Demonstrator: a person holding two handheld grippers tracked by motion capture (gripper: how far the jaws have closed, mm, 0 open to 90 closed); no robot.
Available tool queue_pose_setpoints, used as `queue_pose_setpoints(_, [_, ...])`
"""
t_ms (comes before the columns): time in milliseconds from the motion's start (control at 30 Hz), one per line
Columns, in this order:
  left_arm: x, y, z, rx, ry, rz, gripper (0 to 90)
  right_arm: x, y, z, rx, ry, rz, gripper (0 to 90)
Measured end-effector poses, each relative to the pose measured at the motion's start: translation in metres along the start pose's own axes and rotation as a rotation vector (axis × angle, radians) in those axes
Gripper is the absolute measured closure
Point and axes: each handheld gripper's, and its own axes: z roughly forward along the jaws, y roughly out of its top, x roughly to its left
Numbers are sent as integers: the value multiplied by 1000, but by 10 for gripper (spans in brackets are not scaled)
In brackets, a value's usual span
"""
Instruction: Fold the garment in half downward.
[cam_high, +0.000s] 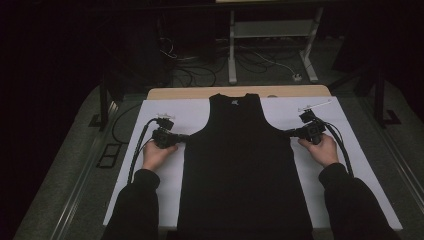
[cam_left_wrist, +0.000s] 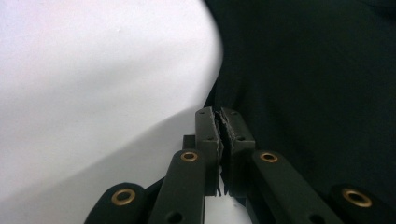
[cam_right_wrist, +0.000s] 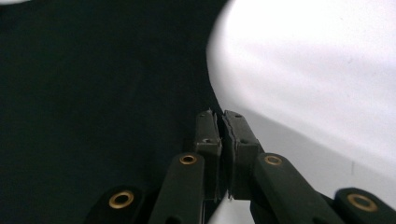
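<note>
Left claw: the left gripper (cam_high: 186, 136) is pinched on the edge of the black tank top (cam_high: 245, 165), just under the armhole on the person's left side; in the left gripper view its pads (cam_left_wrist: 208, 135) are pressed together with a thin fold of dark cloth caught between them.
Right claw: the right gripper (cam_high: 288, 133) is likewise pinched on the tank top's opposite edge, just under the other armhole; in the right gripper view the pads (cam_right_wrist: 207, 133) meet on the cloth's border.
Garment from the left claw: in the left gripper view the tank top (cam_left_wrist: 308, 79) spreads from the tips toward 12 to 3 o'clock, and the white sheet (cam_left_wrist: 93, 84) lies from 9 to 11 o'clock.
Garment from the right claw: in the right gripper view the tank top (cam_right_wrist: 102, 88) runs from the tips toward 9 to 12 o'clock, and the white sheet (cam_right_wrist: 308, 70) lies toward 1 to 3 o'clock.
Garment on the table: it lies flat, neck at 12 o'clock and hem at 6 o'clock, down the middle of the white sheet (cam_high: 165, 112).
Hands: the left hand (cam_high: 156, 154) sits at 9 o'clock of the garment, the right hand (cam_high: 322, 149) at 3 o'clock, both on the sheet beside the cloth.
Table: a wooden edge (cam_high: 180, 93) shows past the sheet at 12 o'clock.
Beyond: cables (cam_high: 192, 75) lie on the floor near a light metal frame (cam_high: 232, 45).
</note>
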Motion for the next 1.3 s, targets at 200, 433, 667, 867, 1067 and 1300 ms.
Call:
queue_pose_setpoints(200, [-5, -1, -7, -39, -10, 7, 854, 3, -4, -7, -18, 9, 1, 840])
queue_pose_setpoints(433, [-9, 0, -16, -48, -31, 8, 855, 3, -16, -15, -60, 59, 24, 840])
queue_pose_setpoints(667, [-11, -3, -27, -80, -51, -20, 857, 5, -23, -21, -68, 67, 20, 840])
queue_pose_setpoints(867, [-19, -4, -37, -110, -89, -58, 856, 9, -27, -25, -86, 84, 30, 840])
queue_pose_setpoints(1067, [-26, -6, -49, -146, -114, -73, 857, 18, -34, -34, -119, 113, 43, 840])
queue_pose_setpoints(1300, [-29, -13, -64, -174, -111, -86, 858, 28, -37, -51, -158, 119, 45, 840])
